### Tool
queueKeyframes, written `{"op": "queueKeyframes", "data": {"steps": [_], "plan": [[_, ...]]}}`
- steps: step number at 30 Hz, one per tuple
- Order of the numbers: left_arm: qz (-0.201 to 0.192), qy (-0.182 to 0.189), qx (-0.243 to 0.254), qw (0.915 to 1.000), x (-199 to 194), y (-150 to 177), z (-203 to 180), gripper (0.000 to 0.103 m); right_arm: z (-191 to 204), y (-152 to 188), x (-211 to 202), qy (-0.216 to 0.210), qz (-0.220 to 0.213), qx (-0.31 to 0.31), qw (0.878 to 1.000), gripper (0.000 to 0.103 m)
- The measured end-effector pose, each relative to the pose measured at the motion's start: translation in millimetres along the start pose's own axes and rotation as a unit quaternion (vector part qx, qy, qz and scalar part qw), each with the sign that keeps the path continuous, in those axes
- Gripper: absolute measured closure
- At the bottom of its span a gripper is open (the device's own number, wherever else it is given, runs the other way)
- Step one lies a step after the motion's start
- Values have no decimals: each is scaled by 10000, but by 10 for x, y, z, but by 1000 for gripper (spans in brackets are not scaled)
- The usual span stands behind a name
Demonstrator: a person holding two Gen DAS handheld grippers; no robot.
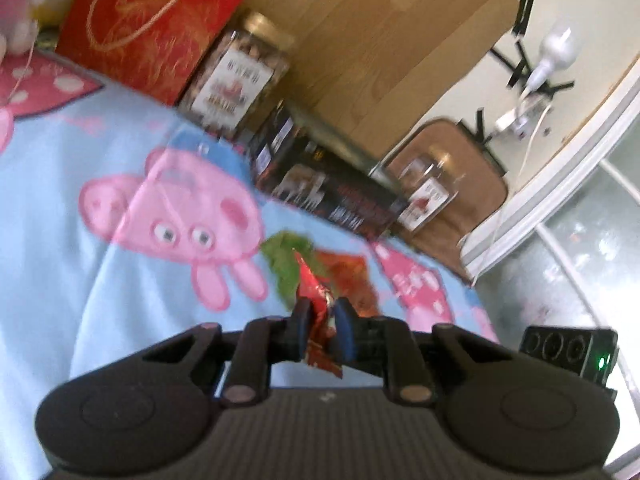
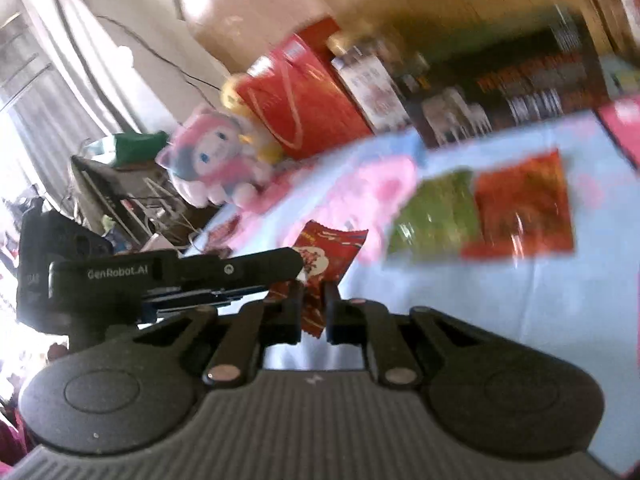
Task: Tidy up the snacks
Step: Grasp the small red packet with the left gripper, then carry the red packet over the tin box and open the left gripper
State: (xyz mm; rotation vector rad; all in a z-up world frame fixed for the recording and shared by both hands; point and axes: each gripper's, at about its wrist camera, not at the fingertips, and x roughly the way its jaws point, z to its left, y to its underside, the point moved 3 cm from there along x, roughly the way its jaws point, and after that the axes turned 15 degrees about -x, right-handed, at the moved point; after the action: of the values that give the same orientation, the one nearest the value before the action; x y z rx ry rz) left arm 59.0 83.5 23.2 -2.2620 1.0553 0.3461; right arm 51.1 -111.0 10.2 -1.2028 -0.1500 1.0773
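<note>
A: Start with the red snack packet (image 1: 318, 312). Where do you have it?

B: You hold it in the air above the blue cartoon blanket (image 1: 80, 240), pinched from both sides. Your left tool (image 1: 323, 330) is clamped on it, fingers nearly together with only the wrapper between them. Your right tool (image 2: 313, 308) is clamped on the same packet (image 2: 320, 272), fingers just as narrow.

A: Which way does the packet run?

B: In your left wrist view its long axis points away from the tool, up and slightly left, with a crimped end hanging back below the fingers. In your right wrist view it stands nearly upright and leans right at the top, its serrated upper edge free. The left tool (image 2: 296, 268) comes in from the left there and touches the packet's left edge.

A: And around it?

B: Beyond the packet, a green packet (image 2: 436, 212) and an orange-red packet (image 2: 524, 208) lie flat on the blanket (image 2: 480, 300), just beside each other, edges touching or nearly so; blur hides which. Further back, along the wooden board, you have a red gift bag (image 1: 152, 28), a jar of nuts (image 1: 236, 80), a dark box (image 1: 320, 184) and a smaller clear jar (image 1: 428, 196). A pink plush toy (image 2: 212, 160) sits at the far end of the blanket, next to the gift bag (image 2: 304, 108).
</note>
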Motion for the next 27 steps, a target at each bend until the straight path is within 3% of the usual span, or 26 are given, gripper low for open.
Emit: {"op": "queueKeyframes", "data": {"steps": [5,12,19,25,27], "plan": [[-139,194,404,9989,281,-347,-430,88,-60,-339,-108,499,-536,-596,9955,90],[-92,418,863,9954,1231,-877,-1164,88,-712,-963,-272,1452,-1106,-825,9797,90],[101,-28,955,9954,2146,-1102,-1291,87,-1381,-1221,-54,2207,-884,-992,9663,87],[105,-327,1059,9938,2338,-1107,-1219,86,-1506,-1153,79,2362,-771,-1162,9616,85],[71,-449,1057,9934,2350,-1105,-1196,77,-1501,-1134,76,2385,-796,-1163,9609,81]]}}
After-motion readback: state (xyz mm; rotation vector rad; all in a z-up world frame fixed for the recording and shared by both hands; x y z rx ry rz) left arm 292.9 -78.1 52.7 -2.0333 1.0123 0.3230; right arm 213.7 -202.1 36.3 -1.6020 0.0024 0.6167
